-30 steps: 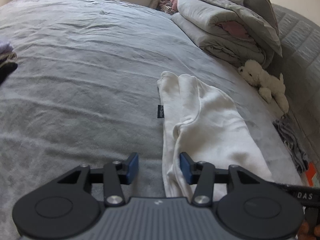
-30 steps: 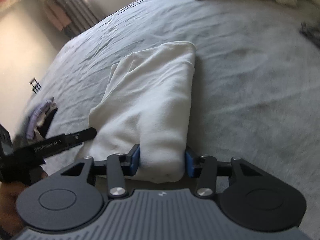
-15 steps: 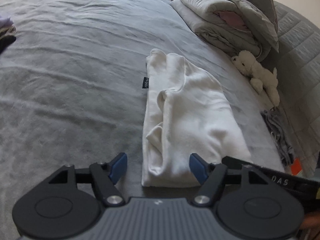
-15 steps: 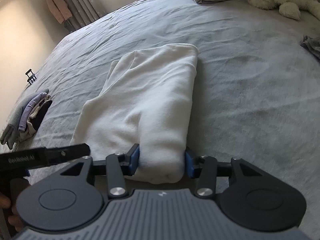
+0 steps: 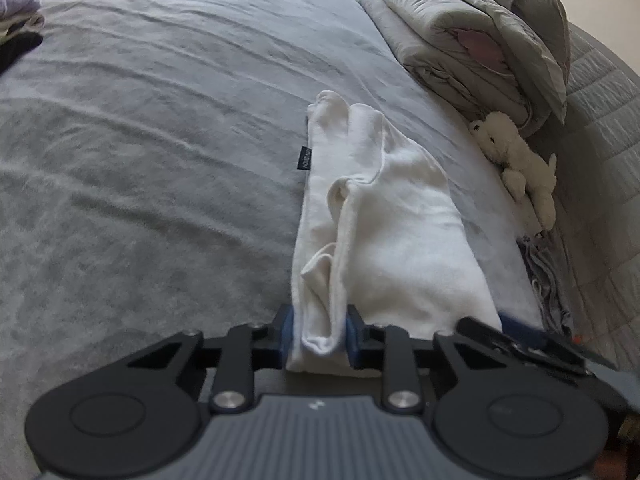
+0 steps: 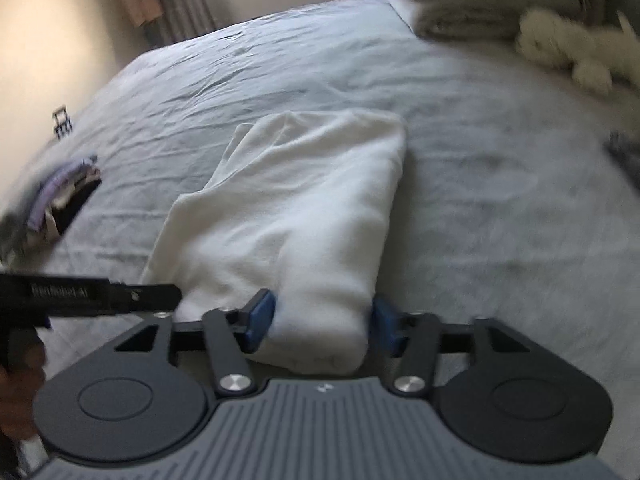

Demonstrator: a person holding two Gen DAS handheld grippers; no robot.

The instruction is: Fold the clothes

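Observation:
A white garment (image 5: 400,232), folded into a long strip, lies on the grey bed (image 5: 160,160). My left gripper (image 5: 319,338) is at its near left corner. Its jaws are closing, and the blue pads press on the bunched edge between them. In the right wrist view the same garment (image 6: 312,200) runs away from my right gripper (image 6: 322,320). That gripper's jaws are opening, and the thick near right fold sits between pads that no longer squeeze it. One of the left gripper's fingers (image 6: 100,294) shows at the left.
A folded grey duvet (image 5: 460,40) and a white plush toy (image 5: 516,164) lie at the bed's far right. A small pile of clothes (image 6: 64,200) sits at the left edge. Grey cloth (image 5: 544,272) lies to the right of the garment.
My left gripper opened wide beside the garment, shifted onto its near left corner and closed on it. My right gripper's jaws spread apart around the fold they had squeezed. Both views rolled.

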